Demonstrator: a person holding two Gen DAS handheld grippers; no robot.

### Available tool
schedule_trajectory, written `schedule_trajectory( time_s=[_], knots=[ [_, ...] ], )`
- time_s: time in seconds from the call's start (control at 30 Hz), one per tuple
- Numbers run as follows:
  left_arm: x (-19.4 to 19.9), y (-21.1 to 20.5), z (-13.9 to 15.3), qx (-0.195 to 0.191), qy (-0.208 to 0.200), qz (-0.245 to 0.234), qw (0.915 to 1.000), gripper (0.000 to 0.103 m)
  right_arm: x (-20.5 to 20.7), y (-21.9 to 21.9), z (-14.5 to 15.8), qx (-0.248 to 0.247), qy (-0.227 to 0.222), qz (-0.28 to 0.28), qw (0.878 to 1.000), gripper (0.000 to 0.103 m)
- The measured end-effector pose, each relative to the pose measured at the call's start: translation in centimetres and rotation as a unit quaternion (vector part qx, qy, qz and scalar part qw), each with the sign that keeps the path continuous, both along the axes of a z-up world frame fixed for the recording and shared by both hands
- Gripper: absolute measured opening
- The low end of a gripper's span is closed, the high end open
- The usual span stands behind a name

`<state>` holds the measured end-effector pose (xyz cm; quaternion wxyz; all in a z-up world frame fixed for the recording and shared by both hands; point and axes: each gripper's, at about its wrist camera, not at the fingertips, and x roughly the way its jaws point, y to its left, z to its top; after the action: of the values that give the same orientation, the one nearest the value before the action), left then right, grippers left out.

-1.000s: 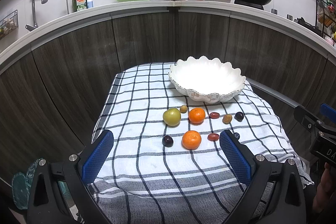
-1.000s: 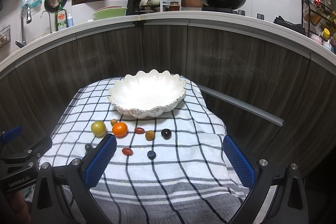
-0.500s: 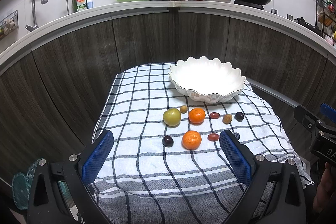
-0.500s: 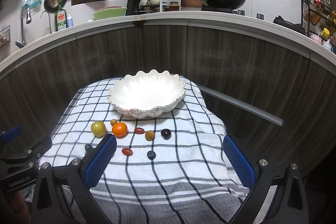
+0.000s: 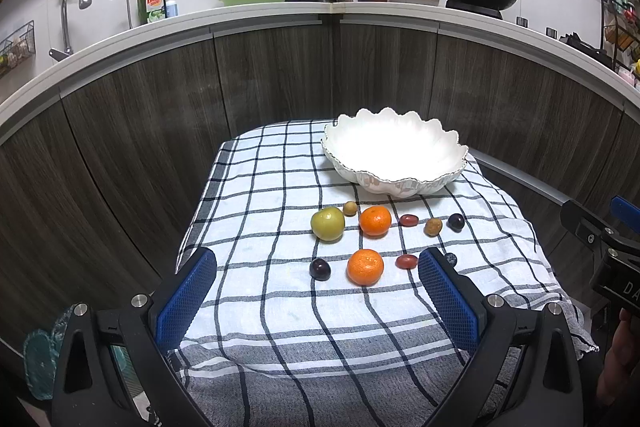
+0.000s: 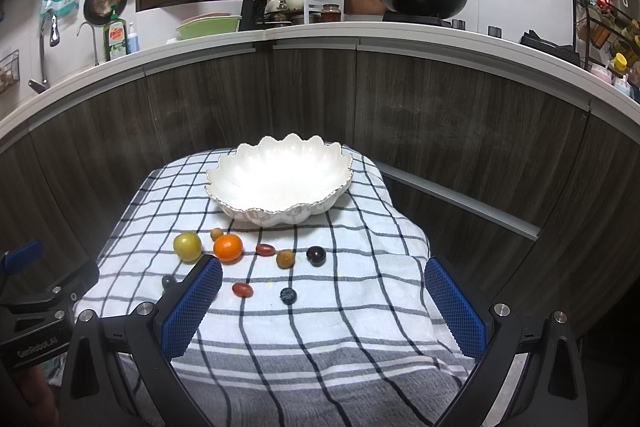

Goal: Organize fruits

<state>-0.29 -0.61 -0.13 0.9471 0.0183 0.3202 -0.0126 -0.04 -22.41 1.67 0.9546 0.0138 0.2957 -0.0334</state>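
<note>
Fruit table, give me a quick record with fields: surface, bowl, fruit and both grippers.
surface: checked cloth over a small table
bowl: white scalloped bowl, empty, at the far end
fruit: two oranges, a green fruit and several small dark, red and brown fruits, all on the cloth
left gripper: open, holding nothing
right gripper: open, holding nothing

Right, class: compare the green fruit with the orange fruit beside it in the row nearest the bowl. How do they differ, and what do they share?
Colour: the green fruit is yellow-green, the orange fruit bright orange. Skin: the green fruit looks smooth, the orange fruit faintly dimpled. Place: the green fruit ends the row, the orange fruit lies further in, under the white bowl. Both are roundish, similar in size, loose on the checked cloth, not in the bowl.
</note>
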Motion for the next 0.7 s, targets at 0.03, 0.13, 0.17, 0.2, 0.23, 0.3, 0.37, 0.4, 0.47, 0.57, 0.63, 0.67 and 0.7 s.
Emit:
schedule_trajectory(
  time_s=[0.03, 0.13, 0.17, 0.2, 0.23, 0.3, 0.37, 0.4, 0.47, 0.57, 0.63, 0.67, 0.7],
  knots=[
    [0.00, -0.01, 0.00, 0.000, 0.000, 0.000, 1.0000, 0.103, 0.01, -0.04, -0.07, 0.000, 0.000, 0.000, 1.000, 0.102],
    [0.00, -0.01, -0.02, 0.000, 0.000, 0.000, 1.0000, 0.103, 0.01, -0.05, -0.09, 0.000, 0.000, 0.000, 1.000, 0.102],
    [0.00, -0.01, -0.02, 0.000, 0.000, 0.000, 1.0000, 0.103, 0.00, -0.04, -0.09, 0.000, 0.000, 0.000, 1.000, 0.102],
    [0.00, -0.01, -0.03, 0.000, 0.000, 0.000, 1.0000, 0.103, 0.01, -0.04, -0.11, 0.000, 0.000, 0.000, 1.000, 0.102],
    [0.00, -0.01, -0.03, 0.000, 0.000, 0.000, 1.0000, 0.103, 0.01, -0.03, -0.12, 0.000, 0.000, 0.000, 1.000, 0.102],
    [-0.01, -0.04, -0.05, 0.001, 0.001, 0.000, 1.0000, 0.103, 0.01, -0.03, -0.14, 0.000, -0.001, 0.000, 1.000, 0.102],
    [-0.02, -0.08, -0.15, 0.002, 0.001, 0.001, 1.0000, 0.103, 0.02, -0.01, -0.14, 0.000, 0.000, 0.000, 1.000, 0.102],
    [-0.01, -0.03, -0.21, 0.002, 0.002, 0.001, 1.0000, 0.103, 0.02, -0.02, -0.16, 0.000, 0.000, 0.000, 1.000, 0.102],
    [0.08, -0.02, -0.35, 0.002, 0.003, 0.001, 1.0000, 0.103, 0.09, 0.05, 0.03, 0.001, 0.002, 0.000, 1.000, 0.102],
    [0.24, -0.01, -0.53, 0.004, 0.006, 0.001, 1.0000, 0.103, 0.31, 0.14, 0.12, 0.001, 0.005, 0.001, 1.000, 0.102],
    [0.43, 0.06, -0.65, 0.005, 0.009, 0.001, 1.0000, 0.103, 0.48, 0.12, 0.09, 0.002, 0.006, 0.002, 1.000, 0.102],
    [0.55, 0.12, -0.70, 0.004, 0.010, 0.001, 0.9999, 0.103, 0.61, 0.13, 0.02, 0.002, 0.007, 0.003, 1.000, 0.102],
    [0.64, 0.17, -0.73, 0.004, 0.011, 0.001, 0.9999, 0.103, 0.77, 0.19, -0.03, 0.003, 0.008, 0.004, 1.000, 0.102]
  ],
)
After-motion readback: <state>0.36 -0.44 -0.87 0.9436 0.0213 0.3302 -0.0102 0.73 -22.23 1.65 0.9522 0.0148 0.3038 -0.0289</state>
